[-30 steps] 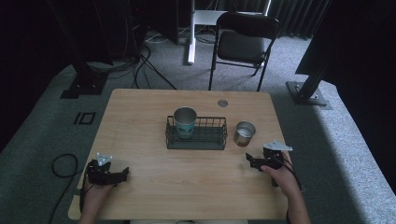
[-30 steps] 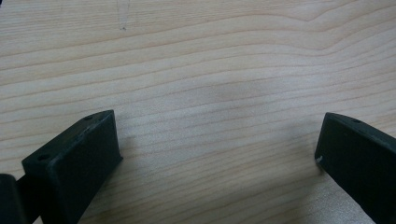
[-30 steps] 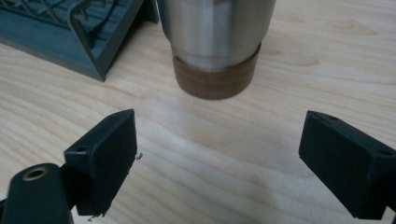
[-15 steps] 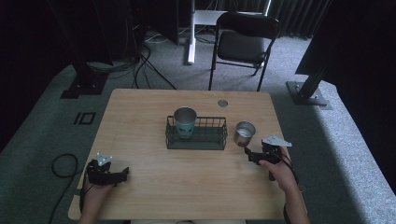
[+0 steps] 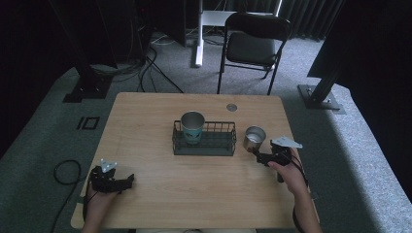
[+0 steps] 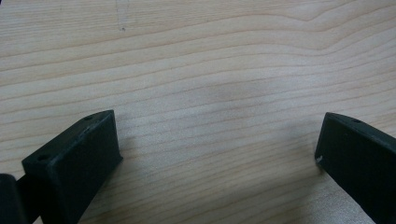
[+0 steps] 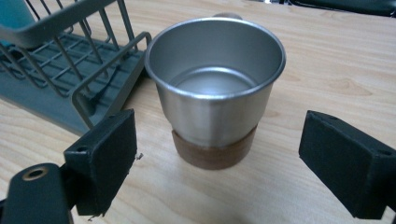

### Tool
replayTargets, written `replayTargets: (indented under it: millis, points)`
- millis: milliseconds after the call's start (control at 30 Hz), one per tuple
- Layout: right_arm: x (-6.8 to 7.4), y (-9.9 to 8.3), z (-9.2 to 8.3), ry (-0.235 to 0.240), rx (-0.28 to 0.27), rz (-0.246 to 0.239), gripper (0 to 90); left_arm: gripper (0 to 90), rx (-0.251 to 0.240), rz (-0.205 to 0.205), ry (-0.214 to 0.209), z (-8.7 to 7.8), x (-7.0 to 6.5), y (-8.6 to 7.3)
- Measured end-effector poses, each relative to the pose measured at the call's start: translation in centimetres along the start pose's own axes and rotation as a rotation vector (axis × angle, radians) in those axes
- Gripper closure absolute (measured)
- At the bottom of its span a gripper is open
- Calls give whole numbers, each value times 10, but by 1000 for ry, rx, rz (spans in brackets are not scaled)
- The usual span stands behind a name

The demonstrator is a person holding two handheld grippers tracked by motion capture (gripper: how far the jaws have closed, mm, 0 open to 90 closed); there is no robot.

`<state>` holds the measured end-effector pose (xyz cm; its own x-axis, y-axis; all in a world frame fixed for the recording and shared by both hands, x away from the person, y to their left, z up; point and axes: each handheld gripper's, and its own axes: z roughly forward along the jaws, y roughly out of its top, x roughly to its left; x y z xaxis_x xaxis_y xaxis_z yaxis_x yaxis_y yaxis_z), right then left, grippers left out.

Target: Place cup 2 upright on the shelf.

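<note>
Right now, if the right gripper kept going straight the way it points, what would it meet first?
Most likely the steel cup with the brown base: it stands upright on the table, centred ahead of the right gripper, whose jaws stand open and apart from it. The wire basket sits off to one side.

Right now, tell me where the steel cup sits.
The steel cup stands upright on the table, right of the wire basket, just ahead of the open right gripper.

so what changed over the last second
The right gripper moved forward and left toward the steel cup; its open jaws now face the cup without touching it. The left gripper stayed open on the table, and the cup, the rack and the teal cup did not move.
</note>
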<state>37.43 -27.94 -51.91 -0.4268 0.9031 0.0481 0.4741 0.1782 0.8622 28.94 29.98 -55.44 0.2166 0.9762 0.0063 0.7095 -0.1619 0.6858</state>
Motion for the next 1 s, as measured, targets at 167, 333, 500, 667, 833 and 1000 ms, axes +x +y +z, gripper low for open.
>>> replayTargets:
  millis: [167, 333, 500, 667, 833, 1000]
  points:
    - [-1, 5, 4, 4, -18, 0, 111, 4, 0, 0, 0, 0, 0, 0]
    - [0, 8, 9, 7, -30, 3, 111, 4, 0, 0, 0, 0, 0, 0]
    - [0, 11, 14, 10, -47, 2, 111, 4, 0, 0, 0, 0, 0, 0]
    - [-2, 12, 19, 13, -57, 5, 111, 4, 0, 0, 0, 0, 0, 0]
    - [0, 13, 27, 17, -60, -9, 111, 4, 0, 0, 0, 0, 0, 0]
    - [1, 14, 34, 7, -56, -32, 111, 4, 0, 0, 0, 0, 0, 0]
